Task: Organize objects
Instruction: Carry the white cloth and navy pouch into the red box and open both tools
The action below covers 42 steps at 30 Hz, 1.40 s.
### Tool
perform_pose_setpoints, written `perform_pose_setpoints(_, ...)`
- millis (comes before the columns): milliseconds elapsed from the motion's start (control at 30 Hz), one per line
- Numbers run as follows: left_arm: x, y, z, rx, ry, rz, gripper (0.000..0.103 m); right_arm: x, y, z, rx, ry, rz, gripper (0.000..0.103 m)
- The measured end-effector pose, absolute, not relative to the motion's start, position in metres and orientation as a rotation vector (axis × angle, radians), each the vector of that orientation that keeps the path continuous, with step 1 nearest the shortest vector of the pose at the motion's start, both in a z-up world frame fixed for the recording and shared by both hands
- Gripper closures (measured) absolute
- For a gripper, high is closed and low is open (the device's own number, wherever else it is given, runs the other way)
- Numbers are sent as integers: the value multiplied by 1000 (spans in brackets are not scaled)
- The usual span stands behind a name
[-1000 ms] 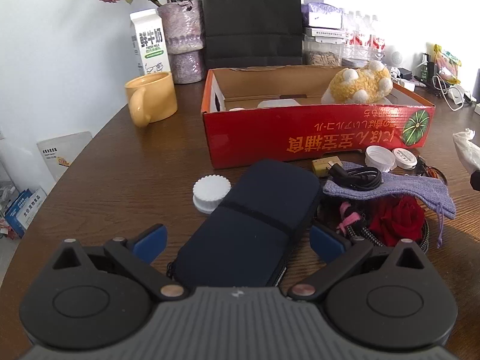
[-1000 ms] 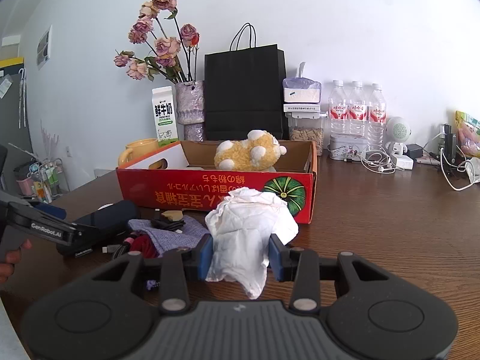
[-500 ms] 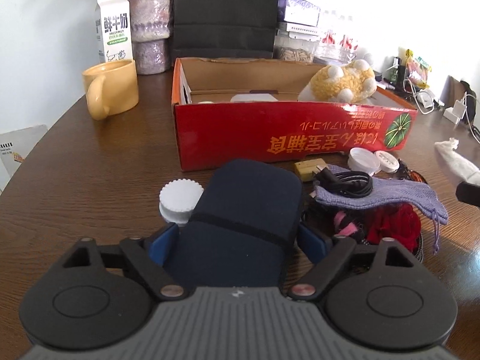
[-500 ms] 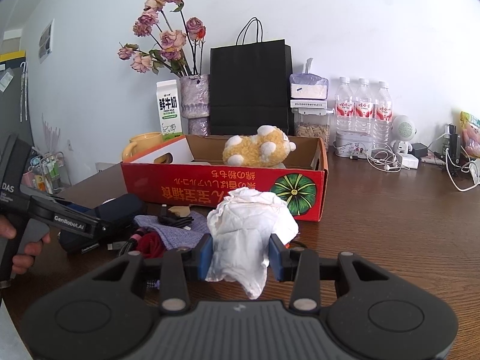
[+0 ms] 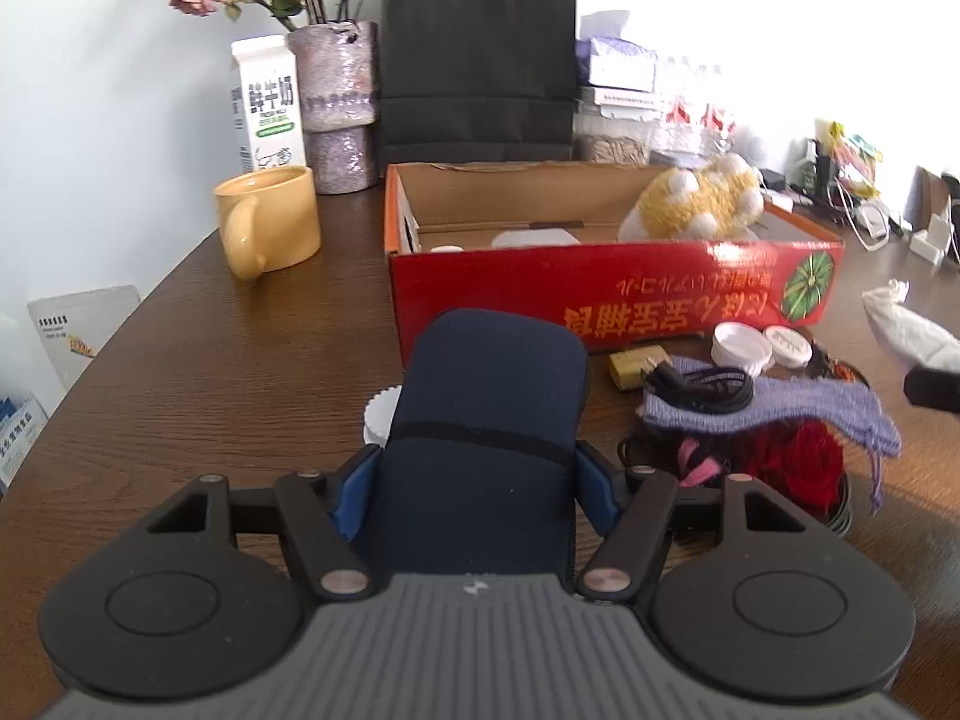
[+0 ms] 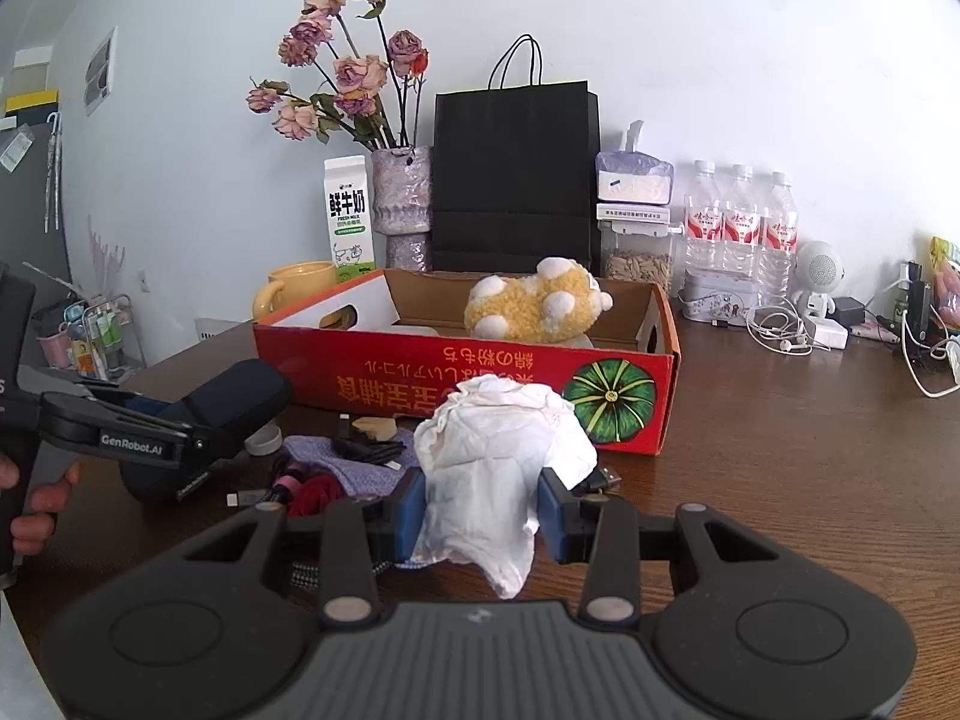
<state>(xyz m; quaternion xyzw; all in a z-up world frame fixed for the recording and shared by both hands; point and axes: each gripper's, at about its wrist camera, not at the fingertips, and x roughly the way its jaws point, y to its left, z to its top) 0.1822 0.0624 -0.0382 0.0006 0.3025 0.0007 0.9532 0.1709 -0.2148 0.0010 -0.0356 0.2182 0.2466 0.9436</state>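
We have just been closing the left gripper (image 5: 477,489) on the navy zip case (image 5: 489,420), its blue pads now against the case's sides, presumably to lift it off the table (image 5: 228,372) into the red cardboard box (image 5: 600,288). Our right gripper (image 6: 480,507) pinches one crumpled white tissue (image 6: 498,456), held clear of the pile, likely for sorting next. We count one plush toy (image 6: 534,306) in the box, two white lids (image 5: 759,345) before it and three water bottles (image 6: 741,219) behind.
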Motion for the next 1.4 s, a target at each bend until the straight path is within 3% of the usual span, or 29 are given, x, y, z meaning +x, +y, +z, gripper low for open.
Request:
perform_pose_setpoints(400, 184, 58, 14, -42, 506, 9, 36, 194, -180, 33, -127, 349, 559, 65)
perform_pose_setpoints(733, 234, 47, 51, -74, 426, 9, 36, 251, -127, 50, -165, 320, 608, 65)
perform_pose_setpoints(1400, 372, 58, 15, -78, 550, 24, 36, 376, -106, 22, -241, 381, 605, 64)
